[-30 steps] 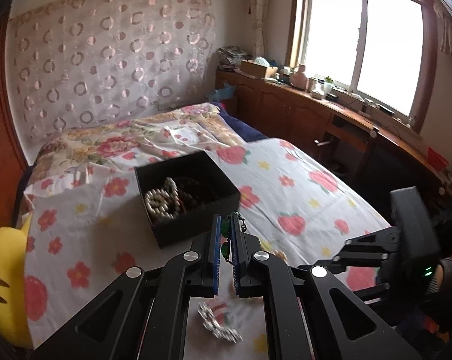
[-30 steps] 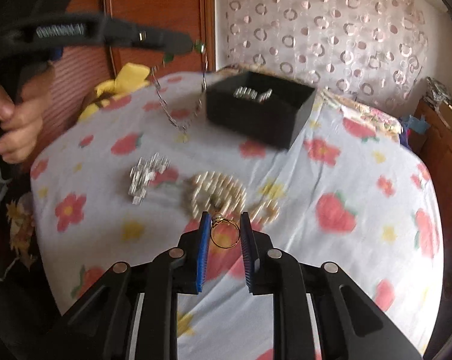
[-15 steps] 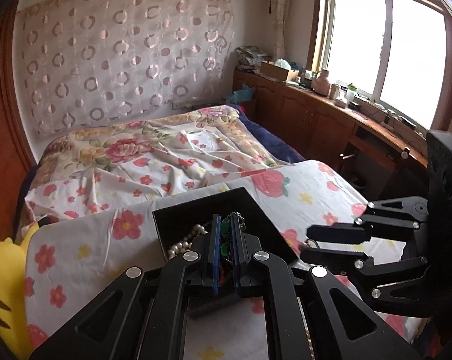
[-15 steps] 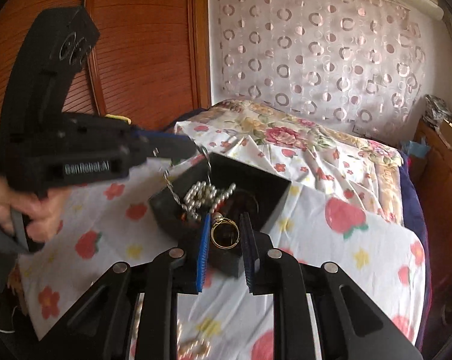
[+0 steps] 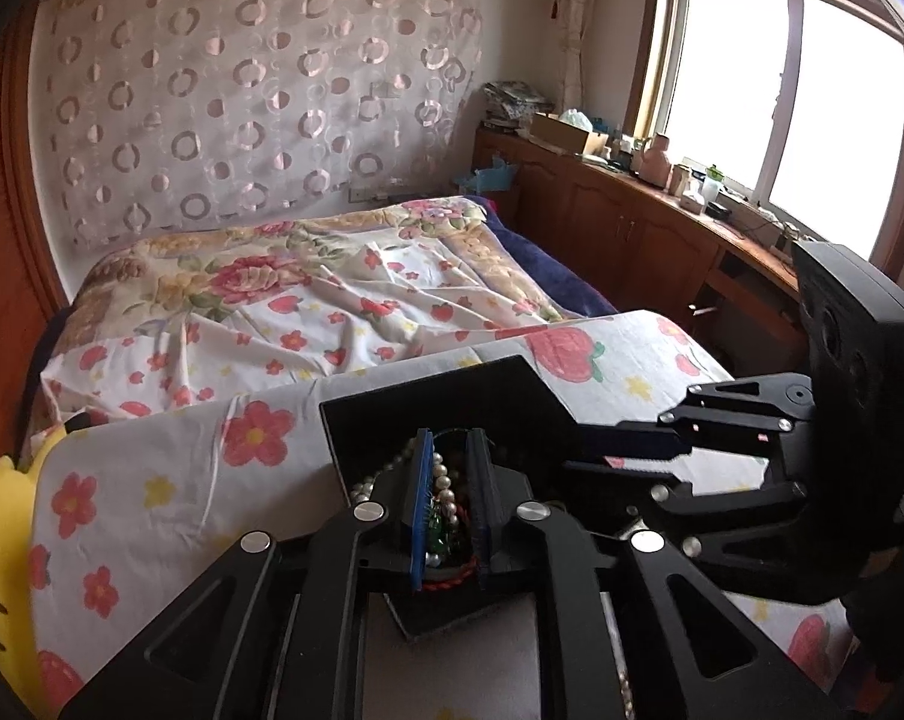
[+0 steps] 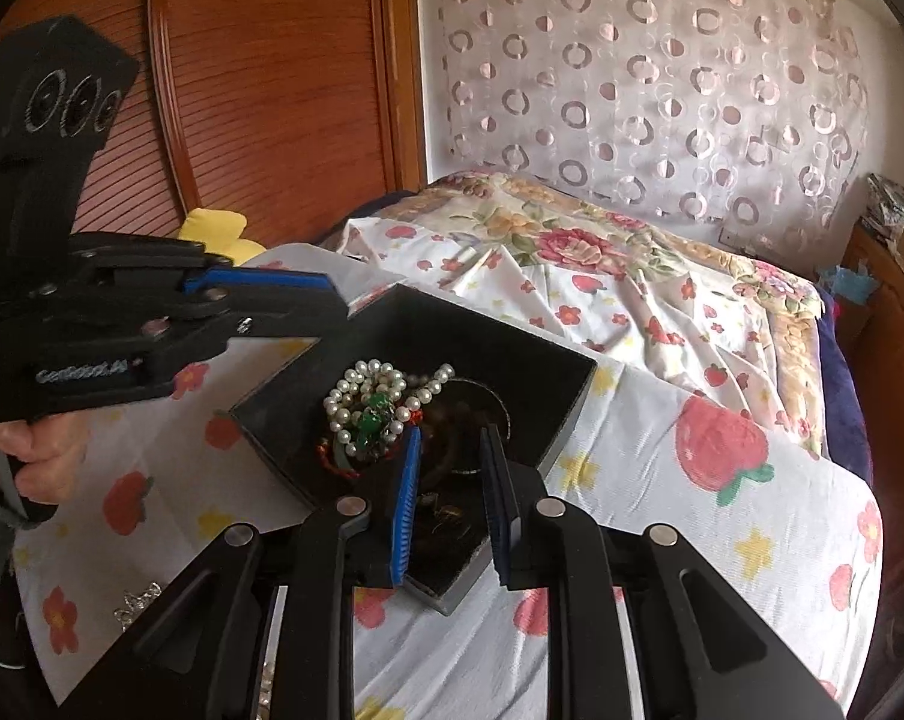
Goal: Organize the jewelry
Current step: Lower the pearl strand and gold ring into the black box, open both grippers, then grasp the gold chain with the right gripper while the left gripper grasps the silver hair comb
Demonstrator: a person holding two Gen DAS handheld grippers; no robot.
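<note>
Strawberry-print bedding carries a black box at frame centre holding pearls and green beads; both tools, left tool and right tool, hang spread and empty over it, likely drop-off done, fetching leftover pieces next.

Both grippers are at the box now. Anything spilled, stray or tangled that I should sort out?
Yes. A silver piece lies loose on the bedsheet, outside the black box, near the right wrist view's lower left. Inside the box, the pearl strand and green-bead piece are heaped together and may tangle.
</note>
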